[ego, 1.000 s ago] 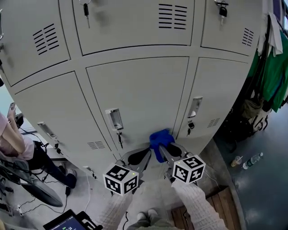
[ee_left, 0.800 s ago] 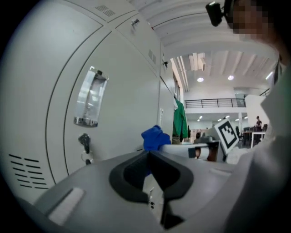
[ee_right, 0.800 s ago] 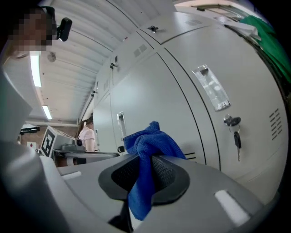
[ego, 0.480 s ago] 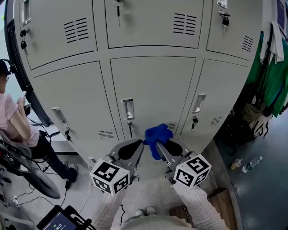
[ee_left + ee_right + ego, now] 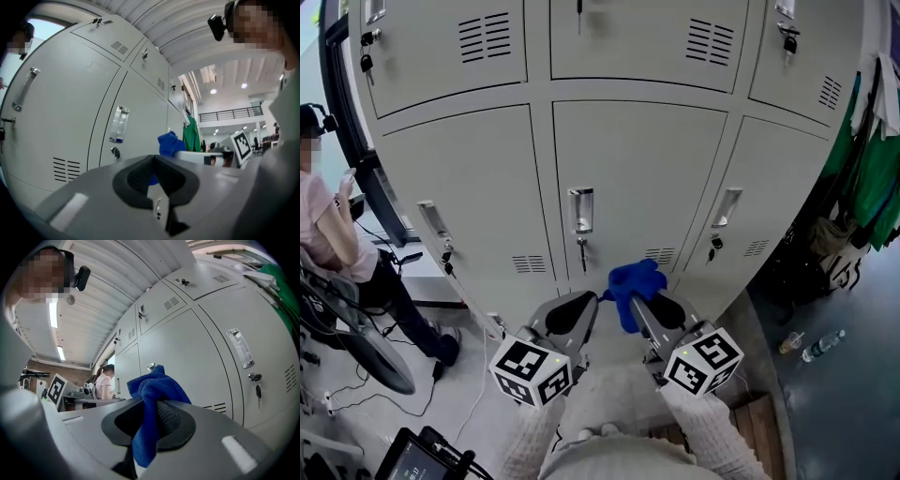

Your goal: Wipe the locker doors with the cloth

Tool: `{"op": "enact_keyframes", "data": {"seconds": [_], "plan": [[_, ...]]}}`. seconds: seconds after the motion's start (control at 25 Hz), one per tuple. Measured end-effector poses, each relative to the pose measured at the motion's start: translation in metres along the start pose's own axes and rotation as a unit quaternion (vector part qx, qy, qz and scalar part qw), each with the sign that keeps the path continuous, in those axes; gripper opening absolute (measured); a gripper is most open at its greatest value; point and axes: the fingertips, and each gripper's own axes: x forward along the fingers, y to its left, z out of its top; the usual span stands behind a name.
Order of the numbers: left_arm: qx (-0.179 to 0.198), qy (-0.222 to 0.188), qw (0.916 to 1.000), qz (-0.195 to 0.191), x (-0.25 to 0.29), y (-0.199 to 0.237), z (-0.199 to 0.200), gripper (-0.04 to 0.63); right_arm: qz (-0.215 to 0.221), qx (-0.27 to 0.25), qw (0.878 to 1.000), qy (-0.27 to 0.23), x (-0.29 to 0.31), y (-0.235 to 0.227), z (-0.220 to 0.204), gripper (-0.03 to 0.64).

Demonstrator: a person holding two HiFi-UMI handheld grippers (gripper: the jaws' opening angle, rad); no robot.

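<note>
Cloth [image 5: 632,281] hangs pinched in the right tool [image 5: 635,300]; left tool [image 5: 592,302] is closed, empty. Locker doors [image 5: 628,178] stand just ahead, a seated person [image 5: 337,248] left, green clothing [image 5: 870,178] right.

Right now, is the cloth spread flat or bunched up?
Bunched: the blue cloth is pinched by the right gripper, crumpled above its jaws, a tail hanging below.

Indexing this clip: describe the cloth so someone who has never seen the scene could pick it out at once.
Pale grey lockers fill the head view, and two grippers reach toward the lower middle door. The cloth is the bunched rag pinched in the right gripper; it is the only bright blue thing there, and the left gripper beside it holds nothing.
</note>
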Motion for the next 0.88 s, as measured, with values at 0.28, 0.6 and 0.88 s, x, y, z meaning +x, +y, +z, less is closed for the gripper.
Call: {"op": "enact_keyframes", "data": {"seconds": [0.28, 0.6, 0.88], "plan": [[-0.014, -0.006, 0.9999, 0.005, 0.002, 0.0, -0.007, 0.008, 0.009, -0.001, 1.0, 0.01, 0.002, -0.001, -0.005, 0.058], [-0.022, 0.005, 0.9997, 0.005, 0.004, 0.0, -0.014, 0.007, 0.012, -0.008, 1.0, 0.015, 0.007, -0.001, -0.013, 0.058], [-0.021, 0.009, 0.9997, 0.008, 0.004, 0.006, -0.016, 0.007, 0.011, -0.012, 1.0, 0.02, 0.011, -0.005, -0.014, 0.057]]}}
